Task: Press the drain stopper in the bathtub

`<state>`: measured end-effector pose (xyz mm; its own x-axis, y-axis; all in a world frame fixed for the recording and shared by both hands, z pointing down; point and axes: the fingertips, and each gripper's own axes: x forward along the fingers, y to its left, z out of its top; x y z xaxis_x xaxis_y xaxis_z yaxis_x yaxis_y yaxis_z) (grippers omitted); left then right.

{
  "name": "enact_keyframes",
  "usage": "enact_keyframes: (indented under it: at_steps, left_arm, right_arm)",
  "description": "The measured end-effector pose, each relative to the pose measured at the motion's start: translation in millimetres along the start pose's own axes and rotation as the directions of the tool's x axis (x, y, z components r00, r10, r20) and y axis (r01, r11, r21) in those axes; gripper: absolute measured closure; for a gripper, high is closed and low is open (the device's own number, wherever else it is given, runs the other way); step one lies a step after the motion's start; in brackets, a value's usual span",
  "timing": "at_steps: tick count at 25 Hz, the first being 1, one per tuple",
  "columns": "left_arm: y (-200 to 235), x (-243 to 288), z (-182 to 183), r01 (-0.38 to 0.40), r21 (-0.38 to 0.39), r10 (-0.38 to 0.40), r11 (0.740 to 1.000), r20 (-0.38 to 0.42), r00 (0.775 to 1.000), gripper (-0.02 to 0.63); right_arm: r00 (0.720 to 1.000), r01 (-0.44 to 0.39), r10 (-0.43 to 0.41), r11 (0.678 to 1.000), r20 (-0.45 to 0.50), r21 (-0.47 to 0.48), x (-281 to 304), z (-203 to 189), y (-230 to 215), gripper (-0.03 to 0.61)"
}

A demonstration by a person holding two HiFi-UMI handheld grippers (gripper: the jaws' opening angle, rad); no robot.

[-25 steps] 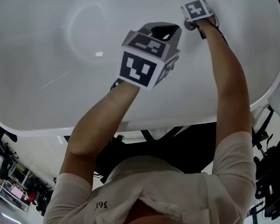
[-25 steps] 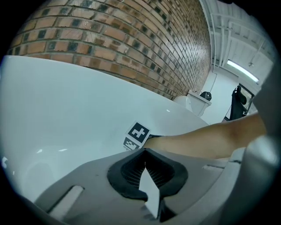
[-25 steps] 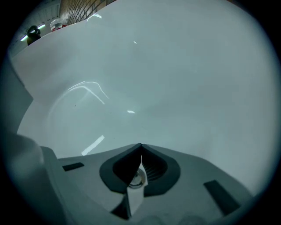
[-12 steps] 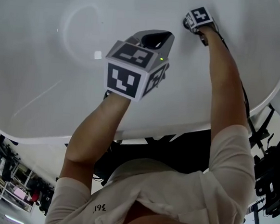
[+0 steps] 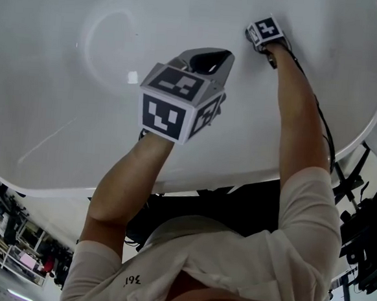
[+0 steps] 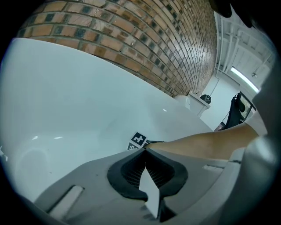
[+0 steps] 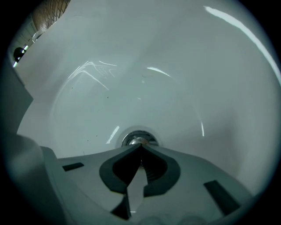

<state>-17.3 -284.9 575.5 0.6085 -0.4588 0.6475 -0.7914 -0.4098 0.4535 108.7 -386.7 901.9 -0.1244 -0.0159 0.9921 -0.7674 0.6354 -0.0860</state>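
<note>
I am holding my right gripper [image 7: 141, 146] down at the bottom of the white bathtub [image 5: 61, 111], its two jaws clenched together with nothing caught between them. Their joined tips are pointing straight at the drain stopper [image 7: 138, 139], a round chrome piece sitting in the floor of the tub, and they are lying right at its near edge; whether they are actually bearing on it I cannot tell. In the head view my right arm [image 5: 301, 116] is reaching far across the tub toward that end. My left gripper [image 6: 145, 149] is hanging higher over the middle of the tub, well apart from the stopper, with its jaws likewise clenched shut and empty. It is looking along the tub's smooth inner wall toward my right forearm and the marker cube [image 6: 139, 139] on the other gripper, with a brick wall [image 6: 131, 39] rising behind the rim.
</note>
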Motion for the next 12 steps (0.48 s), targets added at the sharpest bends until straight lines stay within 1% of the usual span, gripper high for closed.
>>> enact_keyframes:
  at_steps: [3,5,9,12]
  left_arm:
    - [1,-1,1,0.010,-0.017,-0.010,1.000,0.004,1.000,0.604]
    - [-1,-1,2,0.016,-0.023,-0.016,1.000,0.009,1.000,0.604]
    - [-8,2,3,0.026,-0.025,-0.026,0.999,0.014,1.000,0.604]
    - [-10,1,3,0.027,-0.029,-0.027,0.999,0.014,1.000,0.604]
  right_arm:
    - [1.000,-0.017,0.017,1.000,-0.007,-0.012,-3,5,8,0.561]
    - [1.000,-0.004,0.003,1.000,-0.026,-0.029,-3,5,14,0.561]
    - [0.999,0.039,-0.039,0.999,-0.028,0.010,1,8,11,0.560]
    - [0.999,0.020,-0.019,1.000,-0.026,0.021,0,9,12,0.560]
